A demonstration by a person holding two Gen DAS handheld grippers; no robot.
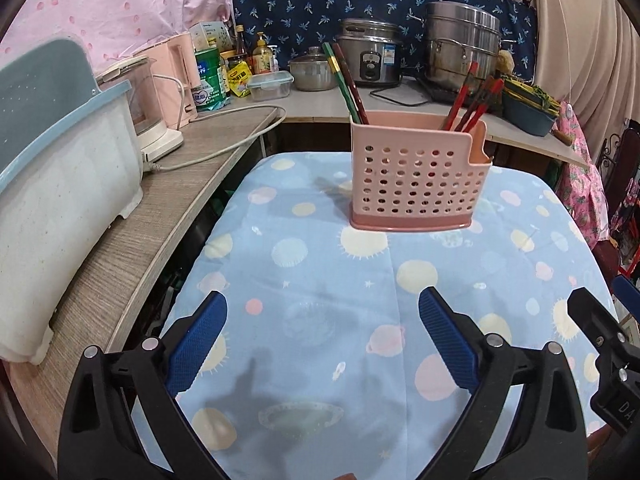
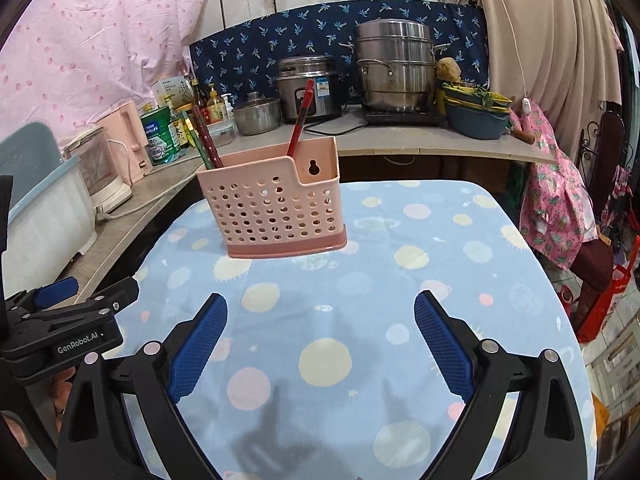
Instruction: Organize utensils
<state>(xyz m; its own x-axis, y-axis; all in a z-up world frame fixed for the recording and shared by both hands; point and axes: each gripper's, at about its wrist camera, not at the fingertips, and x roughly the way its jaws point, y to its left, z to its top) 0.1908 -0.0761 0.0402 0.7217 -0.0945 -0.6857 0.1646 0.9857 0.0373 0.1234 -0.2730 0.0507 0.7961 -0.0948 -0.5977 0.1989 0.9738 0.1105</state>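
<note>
A pink perforated utensil holder point(image 1: 416, 176) stands on the table with the blue planet-print cloth point(image 1: 320, 320); it also shows in the right wrist view point(image 2: 276, 208). Green and dark red chopsticks point(image 1: 346, 84) lean out of its left compartment and several red ones point(image 1: 472, 100) out of its right. In the right wrist view I see the left chopsticks point(image 2: 206, 142) and one red chopstick point(image 2: 301, 120). My left gripper point(image 1: 322, 312) is open and empty, well short of the holder. My right gripper point(image 2: 320, 312) is open and empty too.
A wooden counter point(image 1: 132, 236) runs along the left with a white and blue dish rack point(image 1: 60, 184), a blender and a cord. The back counter holds a rice cooker point(image 1: 370, 56), steel pots point(image 1: 460, 44), bottles and a blue basin point(image 1: 528, 116). The left gripper's body shows at the left edge point(image 2: 60, 320).
</note>
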